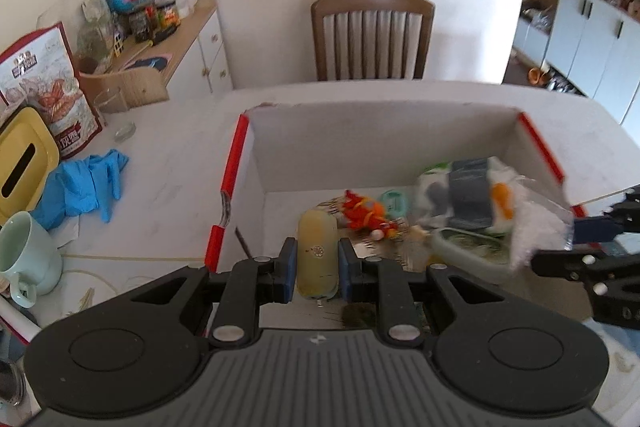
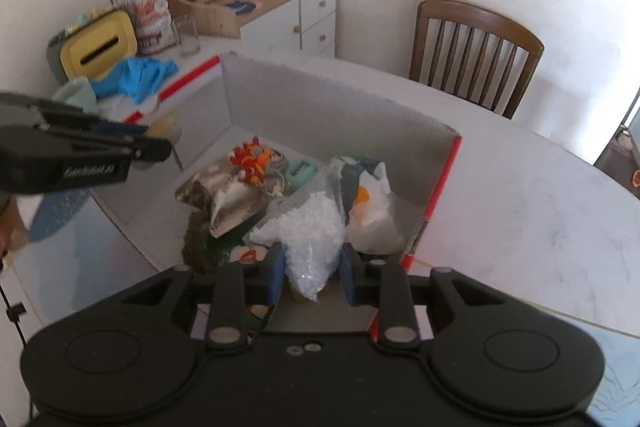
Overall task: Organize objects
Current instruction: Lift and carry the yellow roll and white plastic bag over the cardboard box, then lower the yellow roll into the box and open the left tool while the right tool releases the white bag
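Observation:
My left gripper (image 1: 316, 251) is shut on a pale yellow capsule-shaped bottle (image 1: 317, 247), held above the near-left part of an open white cardboard box with red edges (image 1: 236, 151). In the right wrist view my right gripper (image 2: 313, 259) is shut on a clear bag of white pellets (image 2: 310, 231) over the box's near-right corner (image 2: 440, 183). Inside the box lie an orange-red toy (image 1: 366, 213), a teal item (image 1: 394, 201), a silver foil pouch (image 2: 228, 195) and a white packet with an orange spot (image 2: 370, 211). The left gripper (image 2: 158, 143) also shows at the left of the right wrist view.
Left of the box on the white marble table (image 1: 168, 183) lie blue gloves (image 1: 86, 183), a mint mug (image 1: 26, 259), a yellow tissue box (image 1: 22, 163), a red snack bag (image 1: 52, 91) and a glass (image 1: 112, 99). A wooden chair (image 1: 372, 35) and a cluttered sideboard (image 1: 192, 39) stand behind.

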